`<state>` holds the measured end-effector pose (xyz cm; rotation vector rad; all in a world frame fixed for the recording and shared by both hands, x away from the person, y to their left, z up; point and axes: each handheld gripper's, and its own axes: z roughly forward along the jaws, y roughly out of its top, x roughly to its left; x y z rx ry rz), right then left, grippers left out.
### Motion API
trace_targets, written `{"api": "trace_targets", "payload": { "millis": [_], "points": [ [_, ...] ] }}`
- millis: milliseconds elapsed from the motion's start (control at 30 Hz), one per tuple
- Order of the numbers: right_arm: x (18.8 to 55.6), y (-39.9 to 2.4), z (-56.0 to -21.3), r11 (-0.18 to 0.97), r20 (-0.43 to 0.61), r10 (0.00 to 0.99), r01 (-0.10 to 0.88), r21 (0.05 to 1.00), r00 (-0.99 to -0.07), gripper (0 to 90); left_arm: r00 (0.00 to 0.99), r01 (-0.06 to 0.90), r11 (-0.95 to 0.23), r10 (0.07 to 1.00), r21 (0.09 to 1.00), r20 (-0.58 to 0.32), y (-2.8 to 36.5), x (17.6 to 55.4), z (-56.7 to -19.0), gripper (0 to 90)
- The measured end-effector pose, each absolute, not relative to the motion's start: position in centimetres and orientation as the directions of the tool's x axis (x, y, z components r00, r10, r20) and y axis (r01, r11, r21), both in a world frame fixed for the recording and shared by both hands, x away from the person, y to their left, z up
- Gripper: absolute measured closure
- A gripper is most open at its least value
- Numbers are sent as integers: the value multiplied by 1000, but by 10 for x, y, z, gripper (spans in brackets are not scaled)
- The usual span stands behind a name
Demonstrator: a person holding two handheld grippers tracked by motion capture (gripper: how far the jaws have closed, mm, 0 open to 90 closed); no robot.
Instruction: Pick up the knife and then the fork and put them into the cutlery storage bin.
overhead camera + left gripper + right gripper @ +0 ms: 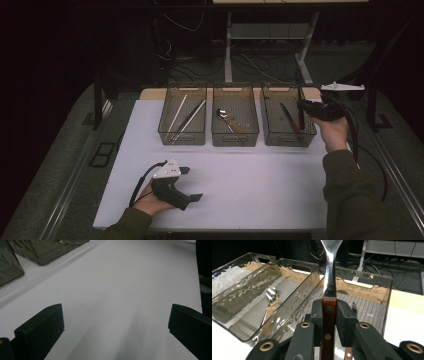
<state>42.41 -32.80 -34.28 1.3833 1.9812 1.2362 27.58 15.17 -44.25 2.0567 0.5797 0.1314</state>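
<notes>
The right claw (329, 312) grips a fork (329, 277) by its wooden handle, long axis straight ahead of the jaws, tines away, over the right bin (288, 137). Beyond it to its left, the middle bin (249, 315) holds a spoon (271, 296). The left claw (190, 184) rests open on the counter (250, 185).

A white desk (240, 185) carries three clear bins in a row toward twelve o'clock. The left bin (183, 135) holds chopsticks (184, 118); the middle bin (235, 136), at its three o'clock, holds a spoon (226, 118). Cables (175, 57) lie on the floor beyond.
</notes>
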Motion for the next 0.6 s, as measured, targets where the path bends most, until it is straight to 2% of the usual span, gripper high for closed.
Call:
{"api": "trace_targets", "payload": {
  "millis": [267, 600],
  "points": [
    [441, -325, -362, 102, 154, 914, 580, 808, -376, 776, 882, 350, -426, 449, 835, -140, 152, 276, -442, 0],
    [455, -321, -379, 156, 134, 922, 665, 730, -363, 775, 885, 344, -425, 445, 837, -137, 152, 276, -442, 0]
  ]
}}
